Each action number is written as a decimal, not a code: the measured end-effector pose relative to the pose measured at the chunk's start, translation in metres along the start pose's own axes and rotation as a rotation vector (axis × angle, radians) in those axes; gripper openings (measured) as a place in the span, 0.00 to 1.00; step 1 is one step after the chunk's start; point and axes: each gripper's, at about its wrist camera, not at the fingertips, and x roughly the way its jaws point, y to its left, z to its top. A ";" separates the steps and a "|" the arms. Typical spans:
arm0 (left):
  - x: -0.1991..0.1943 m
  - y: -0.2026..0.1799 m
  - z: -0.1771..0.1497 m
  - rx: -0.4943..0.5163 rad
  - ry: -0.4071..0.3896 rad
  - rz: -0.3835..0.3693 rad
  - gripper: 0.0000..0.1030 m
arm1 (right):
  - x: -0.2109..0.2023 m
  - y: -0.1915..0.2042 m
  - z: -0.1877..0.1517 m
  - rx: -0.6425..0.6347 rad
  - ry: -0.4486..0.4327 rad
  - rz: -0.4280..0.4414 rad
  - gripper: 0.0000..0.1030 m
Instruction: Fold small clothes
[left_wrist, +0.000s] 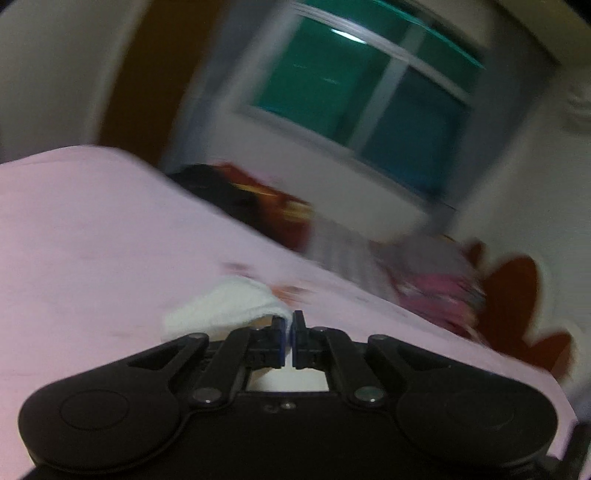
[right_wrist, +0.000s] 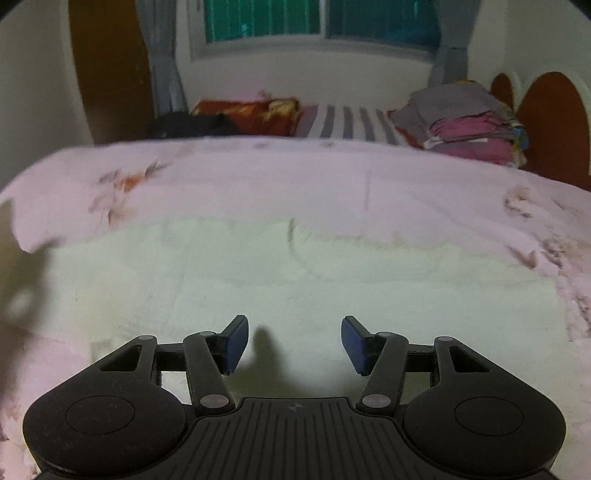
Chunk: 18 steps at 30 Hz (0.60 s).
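A small white garment (right_wrist: 258, 266) lies spread flat on the pink floral bedsheet (right_wrist: 258, 173), filling the middle of the right wrist view. My right gripper (right_wrist: 293, 343) is open and empty, hovering just above the garment's near part. In the left wrist view, which is tilted and blurred, my left gripper (left_wrist: 289, 330) is shut on a corner of the white garment (left_wrist: 221, 306), which rises in a fold from the pink sheet (left_wrist: 92, 229) to the fingertips.
A stack of folded clothes (right_wrist: 469, 122) sits at the far right of the bed, and it also shows in the left wrist view (left_wrist: 439, 284). A red and orange pillow (right_wrist: 255, 114) and a striped sheet (right_wrist: 351, 122) lie at the far edge. A window (right_wrist: 317, 18) is behind.
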 end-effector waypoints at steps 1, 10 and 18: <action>0.005 -0.019 -0.004 0.022 0.015 -0.042 0.03 | -0.005 -0.006 0.001 0.012 -0.007 0.001 0.54; 0.067 -0.160 -0.089 0.205 0.245 -0.321 0.03 | -0.053 -0.077 -0.010 0.109 -0.045 -0.078 0.54; 0.073 -0.165 -0.145 0.356 0.407 -0.285 0.22 | -0.071 -0.117 -0.025 0.172 -0.028 -0.106 0.54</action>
